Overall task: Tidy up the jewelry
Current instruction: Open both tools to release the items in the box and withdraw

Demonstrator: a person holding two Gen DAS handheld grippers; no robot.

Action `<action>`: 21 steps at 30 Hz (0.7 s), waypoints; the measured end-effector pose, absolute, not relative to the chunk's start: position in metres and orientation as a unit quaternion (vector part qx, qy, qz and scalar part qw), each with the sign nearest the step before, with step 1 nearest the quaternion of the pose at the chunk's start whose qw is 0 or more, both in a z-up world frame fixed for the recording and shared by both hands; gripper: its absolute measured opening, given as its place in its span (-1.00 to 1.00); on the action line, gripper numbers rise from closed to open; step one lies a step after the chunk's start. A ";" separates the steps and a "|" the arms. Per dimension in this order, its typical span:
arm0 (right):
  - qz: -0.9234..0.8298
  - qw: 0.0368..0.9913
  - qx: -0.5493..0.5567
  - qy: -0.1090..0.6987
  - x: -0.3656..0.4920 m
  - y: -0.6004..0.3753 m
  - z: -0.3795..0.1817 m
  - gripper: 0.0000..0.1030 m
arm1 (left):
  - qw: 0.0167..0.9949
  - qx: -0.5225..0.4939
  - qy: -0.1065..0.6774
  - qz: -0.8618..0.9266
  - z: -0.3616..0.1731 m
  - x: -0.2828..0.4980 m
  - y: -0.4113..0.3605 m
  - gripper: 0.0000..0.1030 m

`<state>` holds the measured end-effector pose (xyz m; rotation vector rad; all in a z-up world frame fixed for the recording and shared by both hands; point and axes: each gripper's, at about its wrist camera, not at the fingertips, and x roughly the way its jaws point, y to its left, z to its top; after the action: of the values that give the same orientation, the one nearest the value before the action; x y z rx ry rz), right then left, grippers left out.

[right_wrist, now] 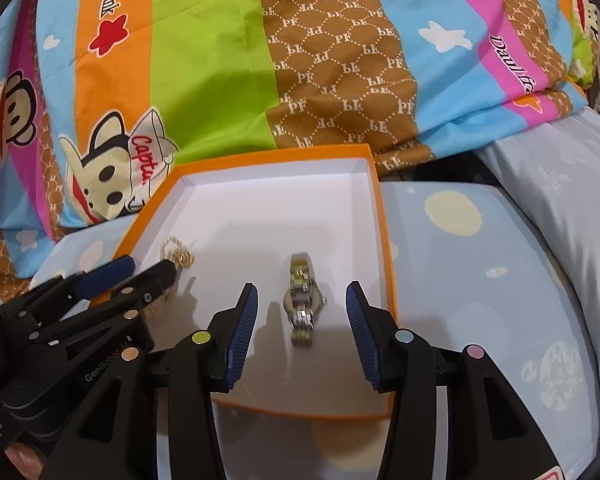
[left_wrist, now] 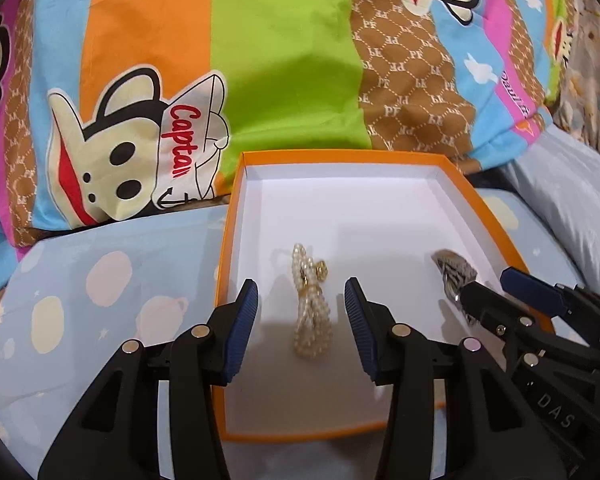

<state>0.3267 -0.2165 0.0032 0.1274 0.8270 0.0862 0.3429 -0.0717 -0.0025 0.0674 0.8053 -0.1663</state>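
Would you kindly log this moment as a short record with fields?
container: orange box with white inside, on the bed
left item: pearl bracelet lying in the box
right item: watch lying in the box
left gripper: open, fingers either side of the bracelet
right gripper: open, fingers either side of the watch
backdrop: striped cartoon quilt

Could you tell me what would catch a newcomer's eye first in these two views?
An orange box with a white inside lies on a pale blue sheet, before a bright cartoon quilt. Inside it lie a pearl bracelet and a metal watch, each between open jaws.
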 end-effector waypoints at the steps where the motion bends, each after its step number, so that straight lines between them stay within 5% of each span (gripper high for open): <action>1: 0.040 0.914 0.055 0.401 0.322 -0.215 0.003 -0.19 | 0.917 0.042 0.389 -0.080 -0.003 0.337 -0.073 -0.16; 21: 0.063 0.909 0.038 0.411 0.194 -0.194 0.005 -0.22 | 0.901 0.051 0.415 -0.119 0.001 0.217 -0.045 -0.20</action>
<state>0.1938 -0.1936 0.0052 0.0790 0.8472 0.1299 0.2175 -0.0447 0.0009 0.1054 0.8577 -0.2471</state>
